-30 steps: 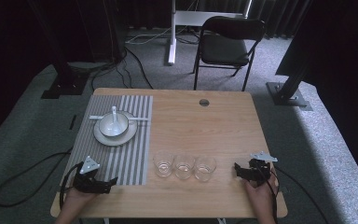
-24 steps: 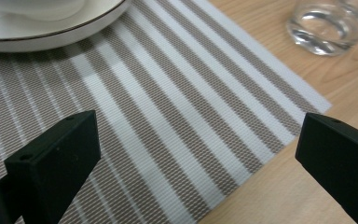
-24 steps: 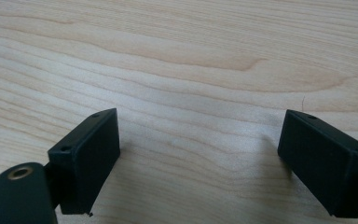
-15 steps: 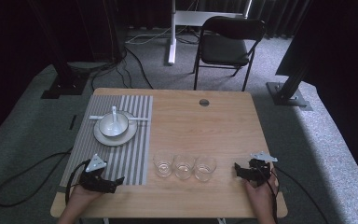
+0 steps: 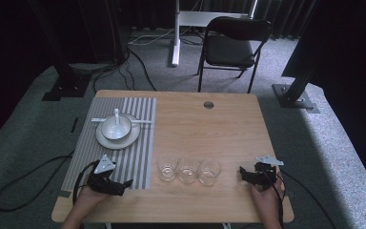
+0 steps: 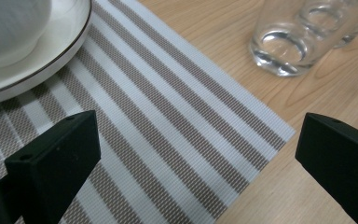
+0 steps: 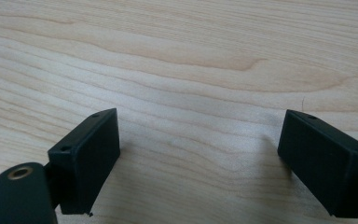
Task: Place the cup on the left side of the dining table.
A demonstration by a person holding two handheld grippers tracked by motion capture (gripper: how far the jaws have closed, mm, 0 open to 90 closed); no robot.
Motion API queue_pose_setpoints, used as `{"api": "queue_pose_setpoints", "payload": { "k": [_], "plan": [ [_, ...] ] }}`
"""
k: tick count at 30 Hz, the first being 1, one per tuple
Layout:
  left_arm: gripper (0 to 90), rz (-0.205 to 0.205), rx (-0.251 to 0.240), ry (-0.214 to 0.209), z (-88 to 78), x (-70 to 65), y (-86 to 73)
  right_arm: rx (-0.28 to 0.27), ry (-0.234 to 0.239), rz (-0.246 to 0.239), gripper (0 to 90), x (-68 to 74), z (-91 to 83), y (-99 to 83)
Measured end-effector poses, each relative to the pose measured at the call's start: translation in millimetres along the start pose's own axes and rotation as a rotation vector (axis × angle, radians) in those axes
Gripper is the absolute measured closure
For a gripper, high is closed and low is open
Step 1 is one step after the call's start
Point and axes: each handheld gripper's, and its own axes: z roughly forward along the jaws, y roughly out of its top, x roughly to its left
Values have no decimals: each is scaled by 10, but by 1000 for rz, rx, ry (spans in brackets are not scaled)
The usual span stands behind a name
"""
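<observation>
High view: wooden bench (image 5: 186, 129) with striped placemat (image 5: 140, 143) on its left half. White plate (image 5: 106, 139) on the mat's far part, white bowl (image 5: 116, 128) on the plate, something pale and upright in the bowl, can't tell what. Thin white utensil (image 5: 145, 122) lying across behind the plate, type unclear. Three clear glasses in a row at centre near edge: left glass (image 5: 167, 167), middle glass (image 5: 188, 169), right glass (image 5: 209, 171), each just beside the next, all upright, look empty. Small round hole (image 5: 208, 104) in the bench near far edge. Black folding chair (image 5: 236, 45) on carpet beyond the bench.

Left claw (image 5: 124, 183) near the mat's near right corner, held by left hand (image 5: 88, 200), grey three-cornered plate on top, cable trailing off the left side. Pointing right, towards the glasses; well short of the left glass. Right claw (image 5: 243, 172) at near right edge of bench, held by right hand (image 5: 267, 200), pointing left towards the right glass, clearly apart from it.

Left gripper view: left claw (image 6: 198, 154) jaws spread wide, nothing between them. Below and ahead: mat corner (image 6: 168, 140), plate rim (image 6: 51, 60) top left, left glass base (image 6: 279, 46) top right on bare wood.

Right gripper view: right claw (image 7: 200, 154) jaws wide apart, holding nothing, bare bench wood (image 7: 182, 60) ahead.

No task item specified.
</observation>
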Motion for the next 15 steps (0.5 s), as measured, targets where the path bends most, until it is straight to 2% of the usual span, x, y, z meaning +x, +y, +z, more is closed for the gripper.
{"api": "queue_pose_setpoints", "payload": {
  "k": [15],
  "plan": [
    [4, 68, 6, -26, 87, -131, 200, 0, 0, -1, 123, -1, 0, 0]
  ]
}}
